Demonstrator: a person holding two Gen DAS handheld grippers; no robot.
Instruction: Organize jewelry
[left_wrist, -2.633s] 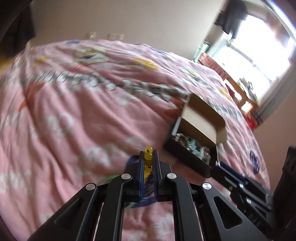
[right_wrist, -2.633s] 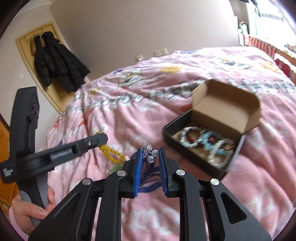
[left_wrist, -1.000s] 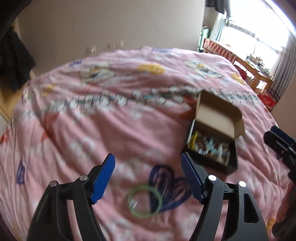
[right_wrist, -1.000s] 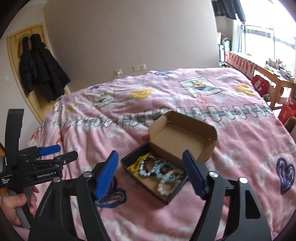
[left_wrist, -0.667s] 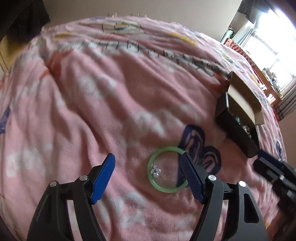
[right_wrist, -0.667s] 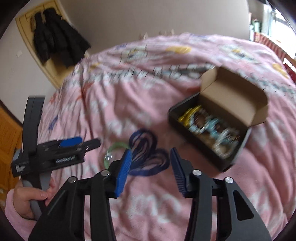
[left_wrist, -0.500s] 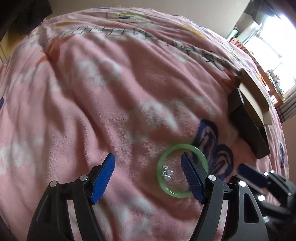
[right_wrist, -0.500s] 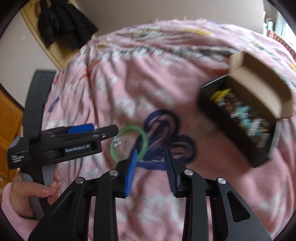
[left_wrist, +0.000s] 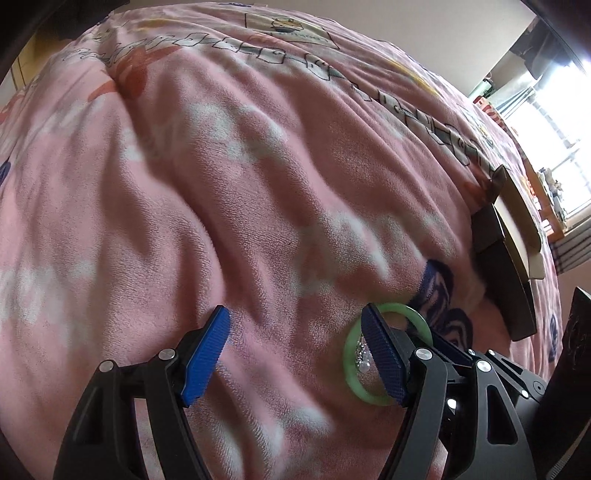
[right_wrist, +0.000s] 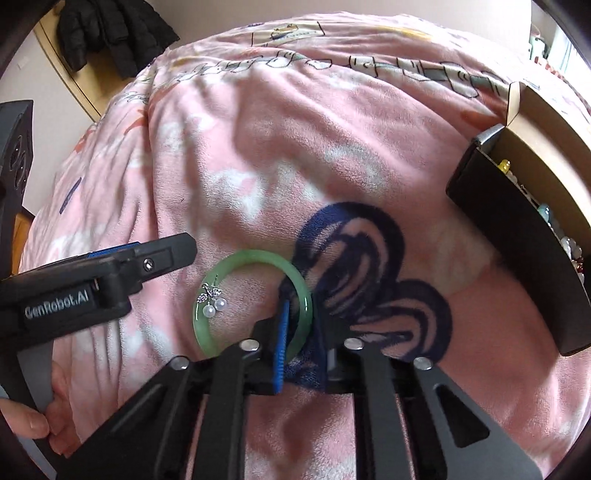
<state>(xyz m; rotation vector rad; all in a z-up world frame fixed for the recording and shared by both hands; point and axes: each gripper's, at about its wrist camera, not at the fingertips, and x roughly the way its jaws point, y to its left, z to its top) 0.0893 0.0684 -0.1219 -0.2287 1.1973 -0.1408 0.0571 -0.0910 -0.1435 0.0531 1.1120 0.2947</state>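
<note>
A green bangle lies on the pink blanket, with a small silver pearl earring on the cloth inside its ring. My right gripper points down at the bangle's right rim, its jaws closing tight, with both pads pressed on the rim. My left gripper stands open just over the blanket. Its right finger covers part of the bangle, next to the earring, and nothing is between its pads. In the right wrist view the left gripper comes in from the left, close to the bangle.
An open black box with a brown cardboard lid sits on the blanket to the right and holds several beaded bracelets. A hand grips the left tool's handle. Dark coats hang by the far wall.
Both grippers came down from above the box to the bangle. The right jaws went from wide open to shut on its rim. The left jaws stayed open.
</note>
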